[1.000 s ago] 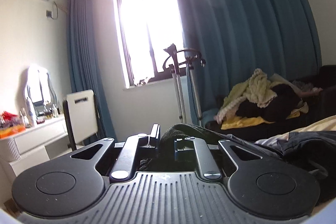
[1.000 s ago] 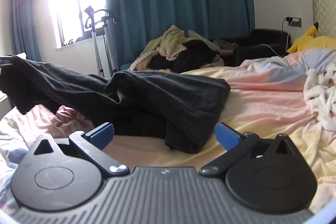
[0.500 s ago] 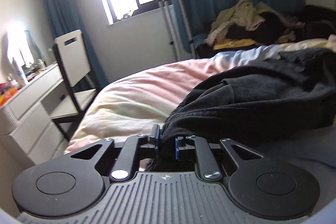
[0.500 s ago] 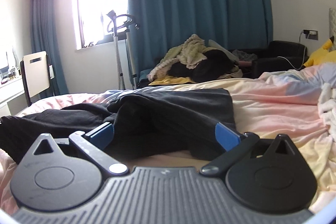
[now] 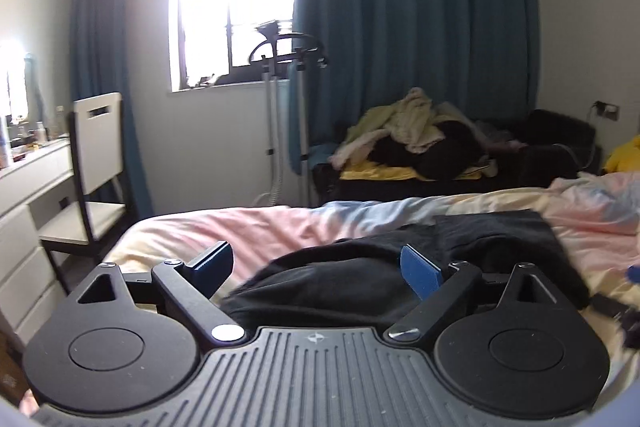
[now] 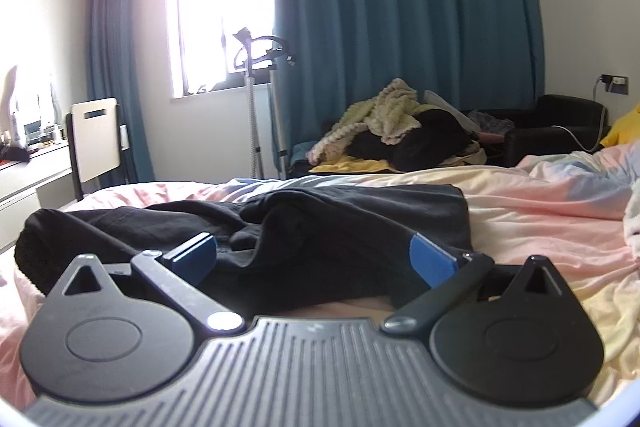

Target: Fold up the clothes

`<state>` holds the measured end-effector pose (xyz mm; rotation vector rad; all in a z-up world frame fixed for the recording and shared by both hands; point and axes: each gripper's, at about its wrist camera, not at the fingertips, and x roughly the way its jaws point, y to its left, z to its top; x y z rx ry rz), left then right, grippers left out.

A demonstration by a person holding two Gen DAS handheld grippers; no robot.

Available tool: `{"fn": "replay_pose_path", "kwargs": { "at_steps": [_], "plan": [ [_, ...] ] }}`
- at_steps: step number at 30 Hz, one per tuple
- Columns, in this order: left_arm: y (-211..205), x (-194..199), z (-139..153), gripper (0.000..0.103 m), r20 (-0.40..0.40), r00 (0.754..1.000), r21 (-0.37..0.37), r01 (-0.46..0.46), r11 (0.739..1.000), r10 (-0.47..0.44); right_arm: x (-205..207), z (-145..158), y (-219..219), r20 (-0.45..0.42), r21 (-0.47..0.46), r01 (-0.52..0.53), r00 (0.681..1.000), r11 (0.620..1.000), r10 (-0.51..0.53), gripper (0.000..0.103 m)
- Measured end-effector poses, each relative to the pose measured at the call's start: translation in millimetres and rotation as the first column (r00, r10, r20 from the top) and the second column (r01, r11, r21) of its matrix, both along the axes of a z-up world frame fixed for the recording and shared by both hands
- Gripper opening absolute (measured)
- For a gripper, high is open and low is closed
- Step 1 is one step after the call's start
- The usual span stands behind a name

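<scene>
No readable text or labels.

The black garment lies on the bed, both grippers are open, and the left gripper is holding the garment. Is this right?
Not quite. In the left wrist view, the left gripper is open and holds nothing; the black garment lies loose on the bed. The right gripper is open too.

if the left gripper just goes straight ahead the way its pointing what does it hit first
Most likely the black garment on the bed: it lies right between the open left gripper fingers. Depth is unclear.
</scene>
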<state>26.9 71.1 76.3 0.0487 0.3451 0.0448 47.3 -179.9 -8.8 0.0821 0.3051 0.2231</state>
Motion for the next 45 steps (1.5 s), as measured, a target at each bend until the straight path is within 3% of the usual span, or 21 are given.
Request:
{"fn": "replay_pose_path", "kwargs": {
  "at_steps": [4,7,12,15,18,20,27,30,34,37,38,39,40,41,45],
  "plan": [
    [-41.6,30.8,-11.8,0.093,-0.014,0.999,-0.053,0.034,0.998,-0.035,-7.2,2.9,3.9,0.030,-0.013,-0.022,0.999,1.000,0.022,0.103],
    [-57.5,54.7,-41.5,0.093,-0.046,0.998,-0.103,0.031,0.994,-0.036,-12.3,5.2,5.7,0.059,-0.027,-0.040,0.997,0.999,0.041,0.103],
    [-46.4,98.2,-105.1,0.093,-0.208,0.978,-0.044,0.017,0.999,-0.025,-0.9,13.1,12.9,0.091,-0.103,-0.080,0.992,0.991,0.089,0.103],
    [-28.1,119.0,-128.1,0.093,-0.332,0.943,-0.070,-0.029,0.997,0.004,27.8,20.7,28.1,0.079,-0.167,-0.120,0.988,0.979,0.134,0.103],
    [-26.6,129.6,-144.0,0.093,-0.430,0.903,-0.074,-0.026,0.997,-0.008,70.2,29.4,53.4,0.062,-0.228,-0.222,0.968,0.948,0.242,0.103],
    [-21.8,131.1,-150.8,0.093,-0.455,0.890,-0.115,-0.032,0.993,-0.024,104.3,29.2,77.5,0.008,-0.296,-0.283,0.954,0.913,0.298,0.103],
    [3.5,133.3,-154.2,0.095,-0.425,0.903,-0.268,-0.057,0.962,-0.065,206.6,-28.6,126.0,-0.332,-0.476,-0.486,0.871,0.733,0.361,0.102],
    [8.8,134.9,-153.6,0.096,-0.422,0.904,-0.295,-0.066,0.953,-0.068,211.0,-52.5,131.1,-0.399,-0.555,-0.542,0.839,0.631,0.370,0.103],
    [14.2,135.7,-156.6,0.097,-0.411,0.908,-0.310,-0.056,0.949,-0.081,220.2,-64.6,136.5,-0.443,-0.598,-0.543,0.837,0.590,0.321,0.102],
    [14.3,133.5,-151.2,0.098,-0.409,0.908,-0.314,-0.051,0.948,-0.087,224.7,-75.5,148.7,-0.464,-0.672,-0.545,0.838,0.502,0.289,0.099],
    [15.3,132.9,-150.5,0.098,-0.408,0.909,-0.316,-0.052,0.947,-0.086,227.1,-77.1,151.2,-0.469,-0.676,-0.541,0.840,0.500,0.274,0.092],
    [16.0,132.5,-150.4,0.098,-0.405,0.910,-0.320,-0.054,0.946,-0.085,230.1,-77.0,152.8,-0.472,-0.674,-0.534,0.843,0.511,0.259,0.074],
    [15.9,131.6,-150.2,0.098,-0.402,0.912,-0.323,-0.055,0.945,-0.084,233.2,-74.3,152.8,-0.466,-0.671,-0.511,0.854,0.538,0.231,0.061],
    [15.8,130.6,-150.1,0.098,-0.398,0.914,-0.328,-0.057,0.943,-0.083,237.0,-69.5,150.1,-0.460,-0.654,-0.482,0.865,0.583,0.200,0.050],
    [13.4,128.0,-152.6,0.098,-0.381,0.922,-0.348,-0.068,0.935,-0.075,249.3,-40.8,119.7,-0.465,-0.435,-0.389,0.869,0.812,0.167,0.034]
  ]
}}
